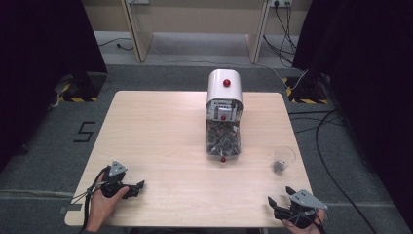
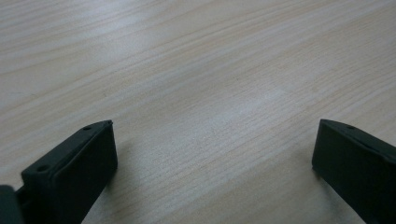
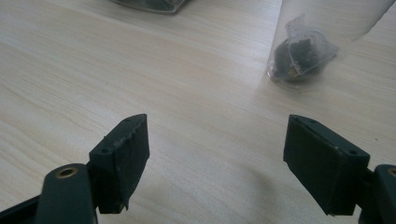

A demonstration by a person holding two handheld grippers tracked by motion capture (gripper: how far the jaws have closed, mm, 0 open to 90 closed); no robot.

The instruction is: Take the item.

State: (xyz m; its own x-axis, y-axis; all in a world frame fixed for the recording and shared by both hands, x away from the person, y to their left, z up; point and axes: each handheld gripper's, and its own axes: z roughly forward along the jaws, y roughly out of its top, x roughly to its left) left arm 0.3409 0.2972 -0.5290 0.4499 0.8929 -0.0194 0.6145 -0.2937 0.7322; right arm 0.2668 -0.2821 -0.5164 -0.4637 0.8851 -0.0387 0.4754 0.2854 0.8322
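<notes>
While both of my hands rest near the front edge of the pale, wood-grained surface, my left gripper lies low at the front left corner, its two blocky black jaws spread wide with nothing between them but bare grain. My right gripper sits at the front right corner, a grey three-cornered plate on top, its jaws likewise wide apart and holding nothing; their inner faces look matte and slightly rough. Ahead of it, near the right edge, stands a small clear plastic cup, tapered and thin-walled, with a crumpled translucent sachet of dark bits lying in its bottom. In the middle of the surface, well apart from both grippers, stands a dispenser: a smooth white rounded hood with a red knob on top, over a clear bin packed with a dark jumble of small pieces, and another red knob at its lower front.
</notes>
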